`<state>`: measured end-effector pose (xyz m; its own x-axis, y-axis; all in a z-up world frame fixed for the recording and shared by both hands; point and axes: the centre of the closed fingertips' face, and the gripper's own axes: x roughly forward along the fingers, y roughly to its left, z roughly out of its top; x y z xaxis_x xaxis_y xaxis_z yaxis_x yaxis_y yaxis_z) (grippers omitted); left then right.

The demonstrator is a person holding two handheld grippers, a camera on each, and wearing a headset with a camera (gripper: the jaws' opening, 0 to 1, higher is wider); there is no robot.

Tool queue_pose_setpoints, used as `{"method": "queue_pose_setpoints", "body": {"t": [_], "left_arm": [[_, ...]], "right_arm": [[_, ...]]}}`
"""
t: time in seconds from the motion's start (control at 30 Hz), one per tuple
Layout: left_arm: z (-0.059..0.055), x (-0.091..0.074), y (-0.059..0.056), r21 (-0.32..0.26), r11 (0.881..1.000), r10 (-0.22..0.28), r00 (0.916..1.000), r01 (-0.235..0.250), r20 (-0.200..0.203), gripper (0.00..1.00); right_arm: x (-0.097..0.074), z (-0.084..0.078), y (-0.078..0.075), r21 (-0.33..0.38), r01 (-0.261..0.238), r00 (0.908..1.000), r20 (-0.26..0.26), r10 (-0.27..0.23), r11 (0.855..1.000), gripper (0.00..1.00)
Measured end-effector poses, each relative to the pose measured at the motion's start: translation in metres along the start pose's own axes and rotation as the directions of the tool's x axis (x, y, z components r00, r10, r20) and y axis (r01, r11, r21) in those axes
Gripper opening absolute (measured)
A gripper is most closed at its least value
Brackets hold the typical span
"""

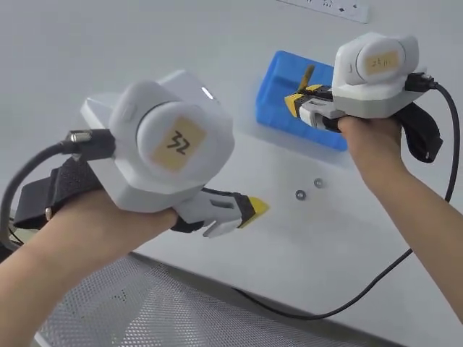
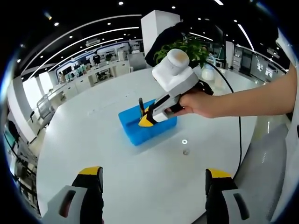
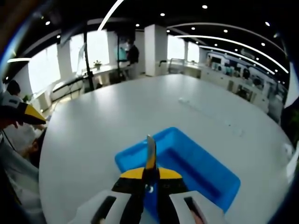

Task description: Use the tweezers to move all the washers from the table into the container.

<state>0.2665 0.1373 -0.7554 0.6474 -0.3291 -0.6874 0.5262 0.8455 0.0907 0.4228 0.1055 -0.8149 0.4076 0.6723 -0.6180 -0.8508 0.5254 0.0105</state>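
In the head view, our right tool grips the tweezers above the blue container. Two washers lie on the white surface on the container's near side, not far from our left tool. In the left gripper view, the left jaws stand wide apart, holding nothing, with bare surface ahead as far as the washers. In the right gripper view, the right jaws pinch the tweezers, whose tip points over the container's near corner.
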Motion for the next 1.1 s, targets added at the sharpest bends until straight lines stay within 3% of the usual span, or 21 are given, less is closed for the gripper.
{"method": "queue_pose_setpoints", "body": {"t": [0.13, 0.67, 0.9, 1.1], "left_arm": [[-0.001, -0.001, 0.001, 0.002, 1.000, 0.004, 1.0000, -0.004, -0.003, 0.93], [0.000, -0.005, -0.004, 0.011, 1.000, 0.002, 1.0000, -0.002, 0.001, 0.93], [0.000, -0.005, -0.002, 0.009, 1.000, 0.004, 1.0000, -0.004, 0.000, 0.93], [0.000, -0.004, -0.005, 0.014, 1.000, 0.001, 1.0000, -0.001, 0.000, 0.93]], "right_arm": [[-0.003, 0.001, -0.001, 0.010, 0.005, 1.0000, 0.006, -0.005, 1.000, 0.05], [-0.035, 0.033, -0.007, 0.053, 0.027, 0.9930, 0.113, -0.033, 0.998, 0.05], [-0.048, 0.043, -0.002, 0.054, 0.028, 0.9875, 0.154, -0.036, 0.998, 0.05], [-0.055, 0.041, 0.009, 0.036, 0.022, 0.9885, 0.149, -0.027, 0.999, 0.05]]}}
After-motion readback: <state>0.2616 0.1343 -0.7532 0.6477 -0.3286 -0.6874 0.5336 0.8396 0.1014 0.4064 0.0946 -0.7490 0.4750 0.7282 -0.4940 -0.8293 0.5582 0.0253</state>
